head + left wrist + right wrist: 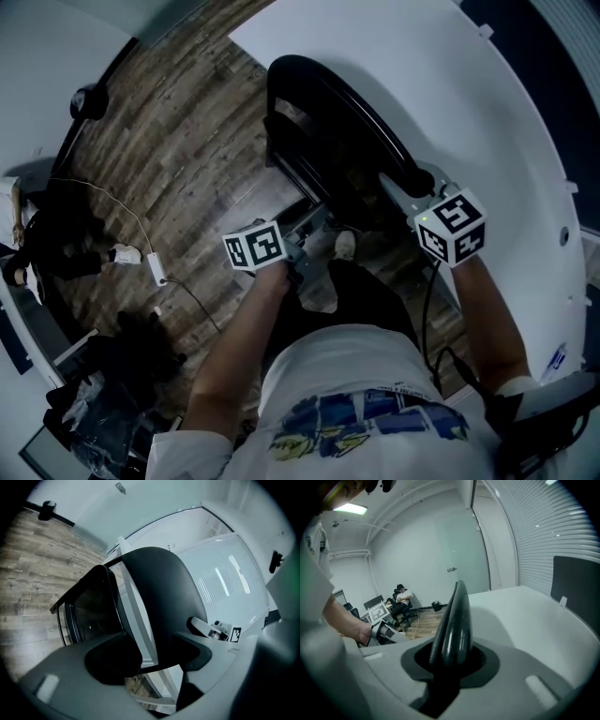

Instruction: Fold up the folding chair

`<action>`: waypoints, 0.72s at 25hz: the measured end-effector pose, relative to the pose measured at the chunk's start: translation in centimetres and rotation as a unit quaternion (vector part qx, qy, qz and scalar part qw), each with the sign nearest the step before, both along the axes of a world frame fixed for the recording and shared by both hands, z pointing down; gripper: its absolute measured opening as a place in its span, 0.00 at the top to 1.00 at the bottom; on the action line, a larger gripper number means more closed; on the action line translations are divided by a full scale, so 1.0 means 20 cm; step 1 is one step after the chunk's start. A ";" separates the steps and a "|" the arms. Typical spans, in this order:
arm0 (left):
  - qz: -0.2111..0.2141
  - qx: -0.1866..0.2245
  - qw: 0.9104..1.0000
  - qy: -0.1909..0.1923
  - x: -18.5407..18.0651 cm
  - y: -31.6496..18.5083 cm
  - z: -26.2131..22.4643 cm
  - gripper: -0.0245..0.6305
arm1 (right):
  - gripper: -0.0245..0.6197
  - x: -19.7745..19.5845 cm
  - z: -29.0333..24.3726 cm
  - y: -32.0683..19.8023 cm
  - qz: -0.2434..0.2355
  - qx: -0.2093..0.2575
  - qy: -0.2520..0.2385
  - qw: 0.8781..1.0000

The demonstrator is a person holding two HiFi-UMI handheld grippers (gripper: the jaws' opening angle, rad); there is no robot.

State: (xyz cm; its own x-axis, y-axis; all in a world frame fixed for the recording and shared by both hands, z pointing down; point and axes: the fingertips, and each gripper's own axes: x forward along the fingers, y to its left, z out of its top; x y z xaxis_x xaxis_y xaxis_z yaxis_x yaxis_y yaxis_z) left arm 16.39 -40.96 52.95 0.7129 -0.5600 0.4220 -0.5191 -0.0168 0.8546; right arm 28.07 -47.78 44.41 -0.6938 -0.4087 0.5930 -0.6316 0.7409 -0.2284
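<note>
The black folding chair (pixel 323 122) stands on the wood floor against a white round table. My right gripper (pixel 417 187) is shut on the top edge of its backrest (pixel 454 616), which runs as a thin black blade between the jaws of the right gripper (pixel 450 660). My left gripper (pixel 314 230) is lower, at the front of the seat (pixel 96 606). In the left gripper view the left gripper (pixel 157 656) has its jaws spread wide, with the backrest (pixel 159 592) and a pale frame tube (pixel 140 630) showing in the gap and no pad seen pressing on them.
The white round table (pixel 450 84) curves close behind and to the right of the chair. A cable and power strip (pixel 155 267) lie on the wood floor (pixel 178 141) at left, with dark bags (pixel 122 366) near my feet. Seated people (pixel 401 599) are by the far wall.
</note>
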 end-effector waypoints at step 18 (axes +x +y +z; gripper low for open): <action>0.039 0.149 0.987 -0.050 -0.46 0.27 -0.58 0.51 | 0.68 0.25 -0.28 0.15 0.094 0.032 0.061 0.993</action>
